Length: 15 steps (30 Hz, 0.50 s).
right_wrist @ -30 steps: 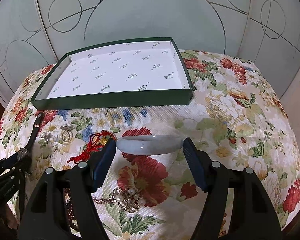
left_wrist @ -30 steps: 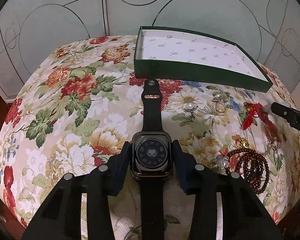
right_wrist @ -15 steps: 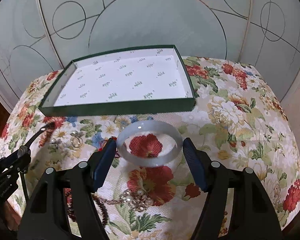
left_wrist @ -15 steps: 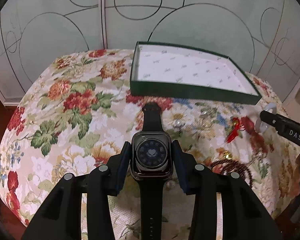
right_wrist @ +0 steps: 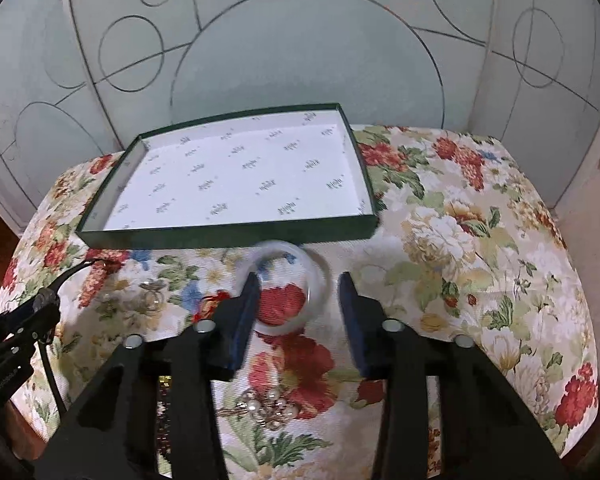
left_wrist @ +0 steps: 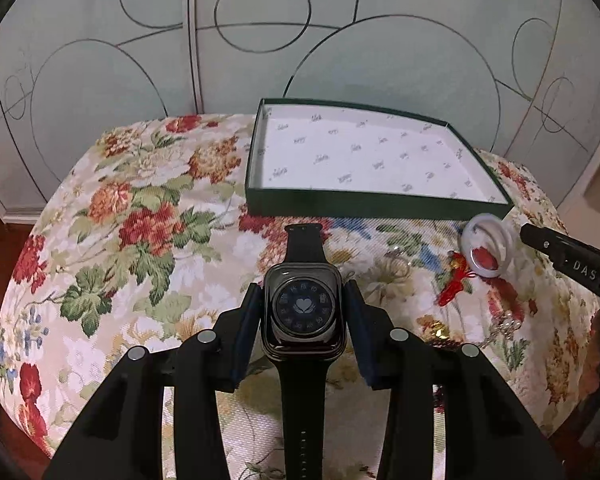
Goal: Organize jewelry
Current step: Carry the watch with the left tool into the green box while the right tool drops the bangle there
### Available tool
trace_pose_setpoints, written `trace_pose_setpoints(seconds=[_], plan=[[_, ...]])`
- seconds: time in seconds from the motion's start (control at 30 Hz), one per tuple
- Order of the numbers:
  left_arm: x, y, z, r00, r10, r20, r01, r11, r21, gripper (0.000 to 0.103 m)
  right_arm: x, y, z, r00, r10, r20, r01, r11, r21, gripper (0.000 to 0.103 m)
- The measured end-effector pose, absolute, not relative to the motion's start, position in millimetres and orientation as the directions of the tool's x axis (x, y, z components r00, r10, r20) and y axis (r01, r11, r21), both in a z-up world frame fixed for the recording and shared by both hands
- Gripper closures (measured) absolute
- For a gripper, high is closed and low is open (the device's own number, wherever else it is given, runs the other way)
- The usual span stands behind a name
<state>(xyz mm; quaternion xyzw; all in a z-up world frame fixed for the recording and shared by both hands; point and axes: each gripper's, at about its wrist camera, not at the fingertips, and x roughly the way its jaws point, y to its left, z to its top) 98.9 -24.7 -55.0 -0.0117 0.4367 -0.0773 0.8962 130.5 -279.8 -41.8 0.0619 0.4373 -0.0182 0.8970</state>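
A pale green wall panel with thin circle lines stands behind a table (left_wrist: 148, 216) covered in floral cloth.

From the left wrist camera, the left hand-held gripper (left_wrist: 303, 312) pinches a black smartwatch (left_wrist: 303, 312) by the sides of its case, the strap running away toward an open green box (left_wrist: 376, 202) with a white printed lining. To the right, the right hand-held gripper (left_wrist: 496, 240) carries a pale bangle (left_wrist: 487, 250) above a red tassel charm (left_wrist: 454, 286), near a ring (left_wrist: 396, 264) on the cloth.

From the right wrist camera, the right hand-held gripper (right_wrist: 296, 292) has the blurred bangle (right_wrist: 288, 288) between its fingers, tilted, touching the left finger; I cannot tell whether the right finger touches it. It sits just short of the green box (right_wrist: 228, 236). A pearl brooch (right_wrist: 270, 406) lies on the cloth below, and the left hand-held gripper (right_wrist: 76, 276) shows at the left edge.
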Motion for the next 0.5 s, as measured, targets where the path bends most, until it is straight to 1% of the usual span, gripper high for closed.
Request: trace_pose_setpoints(seconds=[0.03, 0.1, 0.2, 0.4, 0.5], plan=[[99.9, -24.0, -57.2, 0.602, -0.149, -0.784, 0.127, 0.988, -0.091, 0.06, 131.5, -281.3, -44.9, 0.614, 0.025, -0.789, 0.088, 0.991, 0.099, 0.034], [100.8, -22.7, -59.5, 0.599, -0.151, -0.786, 0.122, 0.988, -0.097, 0.06, 132.7, -283.4, -49.8, 0.615, 0.016, -0.789, 0.096, 0.991, 0.096, 0.029], [102.1, -20.8, -61.4, 0.601, -0.151, -0.785, 0.115, 0.988, -0.102, 0.06, 138.5, -278.4, -58.2, 0.599, 0.019, -0.801, 0.082, 0.993, 0.085, 0.026], [104.2, -19.6, -64.3, 0.601, -0.141, -0.787, 0.108, 0.99, -0.095, 0.06, 154.3, -261.4, -75.2, 0.578, 0.016, -0.816, 0.061, 0.996, 0.063, 0.025], [105.0, -19.9, -65.7, 0.6, -0.14, -0.788, 0.108, 0.99, -0.094, 0.06, 165.5, -255.1, -84.0, 0.567, 0.005, -0.824, 0.06, 0.997, 0.047, 0.02]])
